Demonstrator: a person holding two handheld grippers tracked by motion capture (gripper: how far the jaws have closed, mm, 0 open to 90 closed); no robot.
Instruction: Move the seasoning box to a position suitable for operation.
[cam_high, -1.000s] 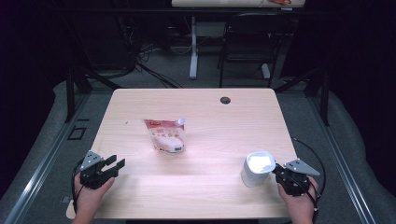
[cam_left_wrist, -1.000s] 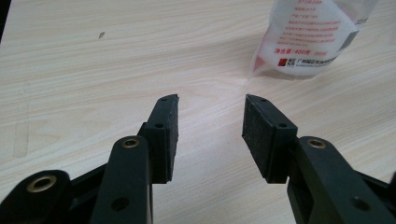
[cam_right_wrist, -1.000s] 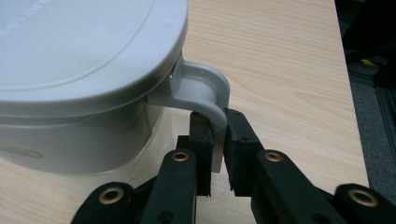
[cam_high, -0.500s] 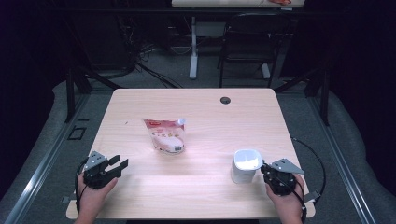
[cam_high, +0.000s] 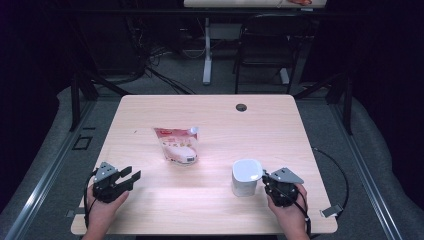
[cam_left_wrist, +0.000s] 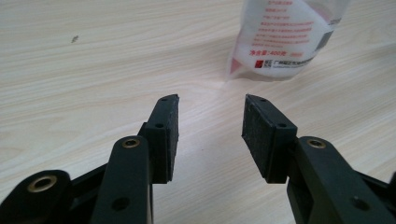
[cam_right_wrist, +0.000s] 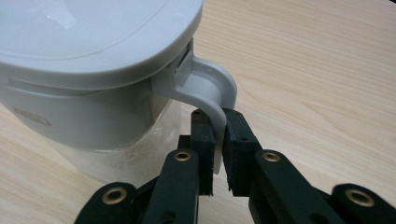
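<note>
Dragged leftward toward the red-and-white plastic pouch (cam_high: 176, 145), the lidded white plastic jug (cam_high: 246, 177) sits near it, right claw (cam_right_wrist: 215, 140) pinching its handle; left claw (cam_left_wrist: 210, 126) gapes empty. Thin grip: jug could twist or tip.

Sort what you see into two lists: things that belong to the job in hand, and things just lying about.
In the job:
- right gripper, shut on the container's handle
- white lidded container
- pouch, probably, with the left gripper open and pointing towards it

Lying about:
- chair beyond the table
- cables on the floor
</note>
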